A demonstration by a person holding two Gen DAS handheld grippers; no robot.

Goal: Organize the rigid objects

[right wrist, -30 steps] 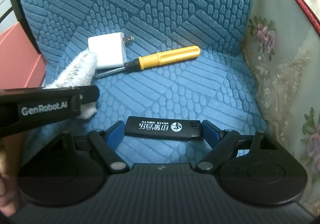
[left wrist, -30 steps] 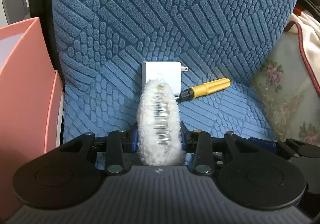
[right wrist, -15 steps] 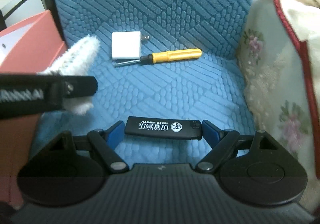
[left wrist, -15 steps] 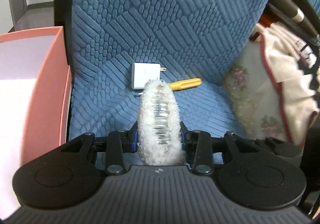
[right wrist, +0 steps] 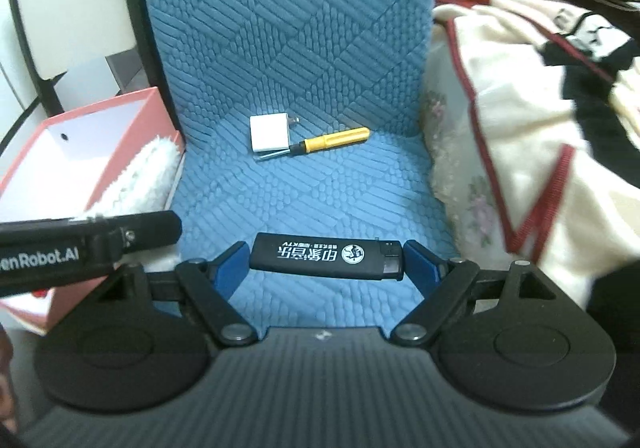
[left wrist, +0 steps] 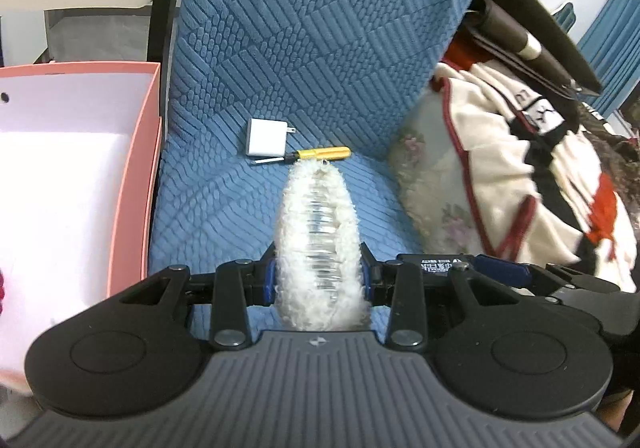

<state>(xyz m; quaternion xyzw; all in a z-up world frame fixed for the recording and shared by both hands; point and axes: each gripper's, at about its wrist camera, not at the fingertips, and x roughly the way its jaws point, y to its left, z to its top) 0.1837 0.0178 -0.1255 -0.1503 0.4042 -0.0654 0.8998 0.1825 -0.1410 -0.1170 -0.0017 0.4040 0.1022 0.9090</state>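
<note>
Readable markings: two items

Black rectangular plastic lighter [right wrist: 326,256]: white print along its side, seen upside down, with a round emblem, several Chinese characters too small to make out, and the Latin letters "KTV". Black arm of the left gripper [right wrist: 86,244] crossing the right wrist view: white lettering "enRobot.AI", its first letter cut off by the picture's edge. Lighter's small label in the left wrist view: illegible.

Soft, even indoor light; fisheye bending at edges; right side motion-blurred.
</note>
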